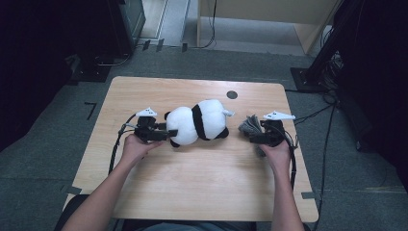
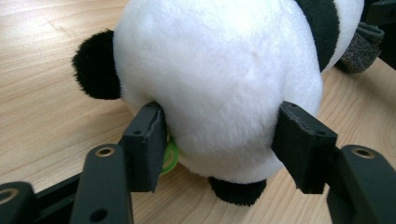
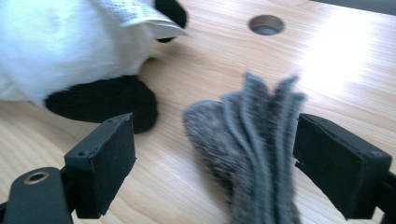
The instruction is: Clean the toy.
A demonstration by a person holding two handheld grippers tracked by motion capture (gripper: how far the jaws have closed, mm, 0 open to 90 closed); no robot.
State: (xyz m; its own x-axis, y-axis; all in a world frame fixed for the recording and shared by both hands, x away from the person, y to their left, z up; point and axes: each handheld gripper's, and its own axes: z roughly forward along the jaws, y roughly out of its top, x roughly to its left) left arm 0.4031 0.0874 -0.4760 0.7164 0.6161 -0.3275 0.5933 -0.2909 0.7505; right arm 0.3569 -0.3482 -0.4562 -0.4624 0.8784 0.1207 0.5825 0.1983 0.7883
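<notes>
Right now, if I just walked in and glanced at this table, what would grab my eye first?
A fluffy black-and-white plush panda lying mid-table on the pale wooden tabletop. The left gripper has its black jaws around the panda's white head. At the right, a folded grey knitted cloth sits between the right gripper's parted jaws, touching one pad only.

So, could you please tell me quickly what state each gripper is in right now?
Left gripper: jaws closed on the plush panda's head.
Right gripper: jaws open, grey folded cloth loose between them.
</notes>
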